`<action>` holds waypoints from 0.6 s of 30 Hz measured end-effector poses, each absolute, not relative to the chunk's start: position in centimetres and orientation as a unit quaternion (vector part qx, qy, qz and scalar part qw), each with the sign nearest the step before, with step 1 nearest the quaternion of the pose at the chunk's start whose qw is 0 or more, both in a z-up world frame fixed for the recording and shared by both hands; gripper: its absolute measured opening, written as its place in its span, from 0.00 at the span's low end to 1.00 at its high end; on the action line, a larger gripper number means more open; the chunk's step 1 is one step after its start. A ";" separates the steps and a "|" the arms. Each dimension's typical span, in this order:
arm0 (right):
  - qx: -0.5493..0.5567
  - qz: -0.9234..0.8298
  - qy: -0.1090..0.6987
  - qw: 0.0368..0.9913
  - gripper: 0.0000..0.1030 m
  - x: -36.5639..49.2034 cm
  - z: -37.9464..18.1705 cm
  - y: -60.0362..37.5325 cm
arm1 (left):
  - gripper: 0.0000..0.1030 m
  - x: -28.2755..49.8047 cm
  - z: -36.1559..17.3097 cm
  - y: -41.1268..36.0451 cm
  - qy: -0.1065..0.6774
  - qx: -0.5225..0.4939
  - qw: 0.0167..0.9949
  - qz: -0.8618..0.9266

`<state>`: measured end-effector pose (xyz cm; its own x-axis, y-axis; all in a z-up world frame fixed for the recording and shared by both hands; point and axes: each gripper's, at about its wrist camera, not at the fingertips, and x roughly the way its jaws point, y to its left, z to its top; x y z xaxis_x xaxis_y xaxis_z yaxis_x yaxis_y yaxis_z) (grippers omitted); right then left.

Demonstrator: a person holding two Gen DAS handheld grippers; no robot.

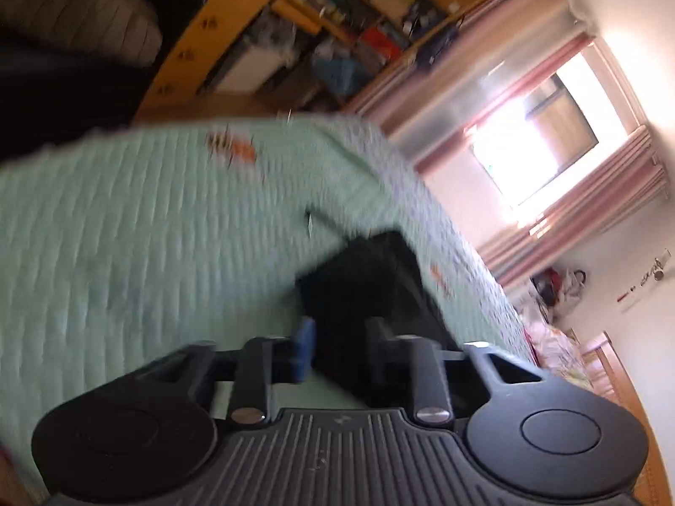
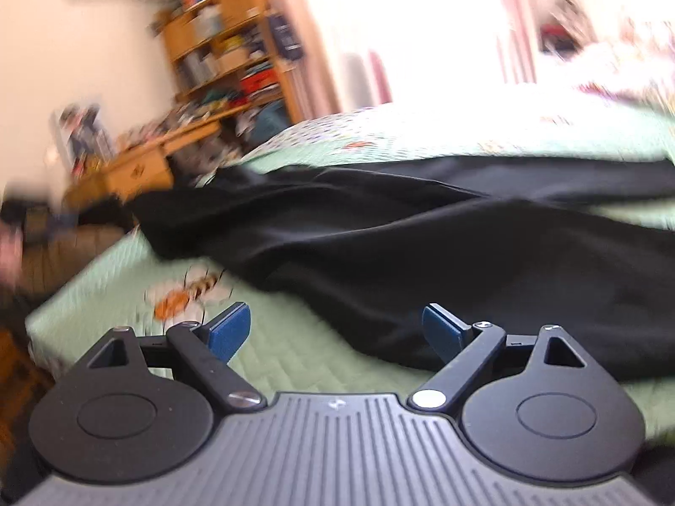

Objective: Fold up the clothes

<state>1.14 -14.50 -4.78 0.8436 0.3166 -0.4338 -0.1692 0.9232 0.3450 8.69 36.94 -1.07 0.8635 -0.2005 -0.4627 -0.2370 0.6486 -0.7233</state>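
Black garment [image 2: 422,248] lies spread on the bed [image 2: 295,354], over its green quilt; in the right wrist view its long axis runs across the bed from the shelf side toward the bright window side, creased along the middle. Shelf [image 2: 228,42] beyond the bed holds books and boxes, too blurred to tell apart. Right hand-held gripper [image 2: 337,333] hovers tilted down at the garment's near edge, jaws wide apart, nothing between them. Left hand-held gripper [image 1: 341,350] is rolled sideways, jaws parted; dark cloth [image 1: 371,286] sits between them, but whether they press it I cannot tell.
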 end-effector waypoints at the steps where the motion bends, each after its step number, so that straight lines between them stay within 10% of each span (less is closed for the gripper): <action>1: 0.169 0.121 0.254 0.945 0.87 1.2 -5.0 -15.0 | 0.78 8.8 -2.1 36.2 0.268 -0.430 0.862 0.011; 14: 0.163 0.111 0.301 0.933 0.86 1.1 -6.6 -14.7 | 0.97 23.4 -1.6 29.9 0.339 -0.358 0.864 0.101; 16: 0.163 0.106 0.307 0.932 0.86 1.0 -7.0 -14.9 | 0.79 25.3 -2.2 30.5 0.348 -0.361 0.860 0.098; 18: 0.163 0.101 0.313 0.930 0.86 1.1 -7.3 -15.0 | 0.14 26.2 -2.7 31.0 0.356 -0.375 0.852 0.080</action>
<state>1.14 -15.00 -7.27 0.7842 0.2888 -0.5491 -0.0852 0.9268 0.3658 26.20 30.95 -2.73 0.7332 -0.1320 -0.6671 -0.4032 0.7056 -0.5828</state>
